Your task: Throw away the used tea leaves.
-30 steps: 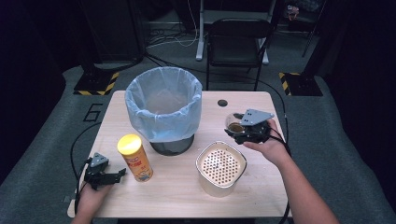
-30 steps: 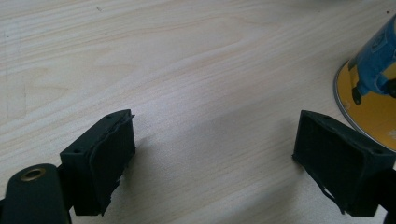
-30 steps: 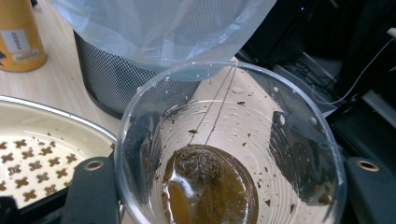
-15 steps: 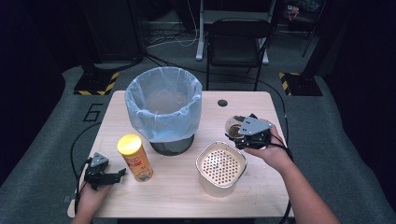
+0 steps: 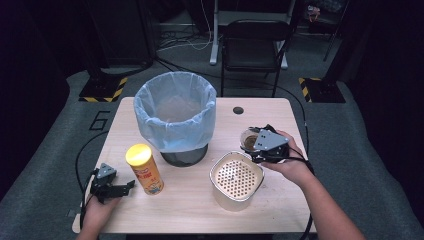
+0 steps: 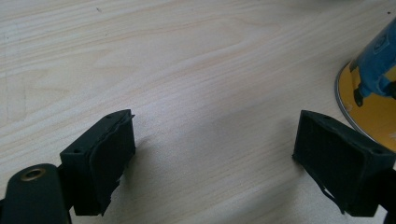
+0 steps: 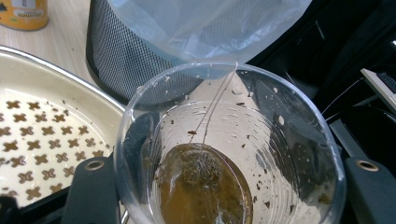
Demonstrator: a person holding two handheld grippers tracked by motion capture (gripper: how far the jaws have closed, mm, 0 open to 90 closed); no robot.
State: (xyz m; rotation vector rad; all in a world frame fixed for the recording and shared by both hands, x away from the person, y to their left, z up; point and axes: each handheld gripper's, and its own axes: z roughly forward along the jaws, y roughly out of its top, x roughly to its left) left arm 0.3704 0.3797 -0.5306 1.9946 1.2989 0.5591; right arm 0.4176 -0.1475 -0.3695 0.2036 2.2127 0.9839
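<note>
High view is showing the right hand-held gripper [image 5: 256, 145] clamping a clear plastic cup [image 5: 248, 139] at the right side of the bench [image 5: 200, 210], just beside the cream strainer pot [image 5: 236, 179] and not far from the bin with the blue liner [image 5: 175, 116]. Right gripper view is looking straight down into that cup [image 7: 229, 149]: the jaws are sitting on either side of its wall, closed onto it, and a soggy tea bag [image 7: 201, 186] with its string is lying in brownish liquid at the bottom. Looks like the person is busy carrying the cup over to drain it, so the next move is probably tipping it slowly over the perforated insert [image 7: 37, 140] so the liquid goes through without splashing. Left hand-held gripper [image 5: 112, 187] is resting on the bench with its jaws spread wide and nothing between them, next to the yellow chip can [image 5: 144, 169]. Hard to tell how much liquid is in the cup, and the bin's inside is just a blur through the liner.
</note>
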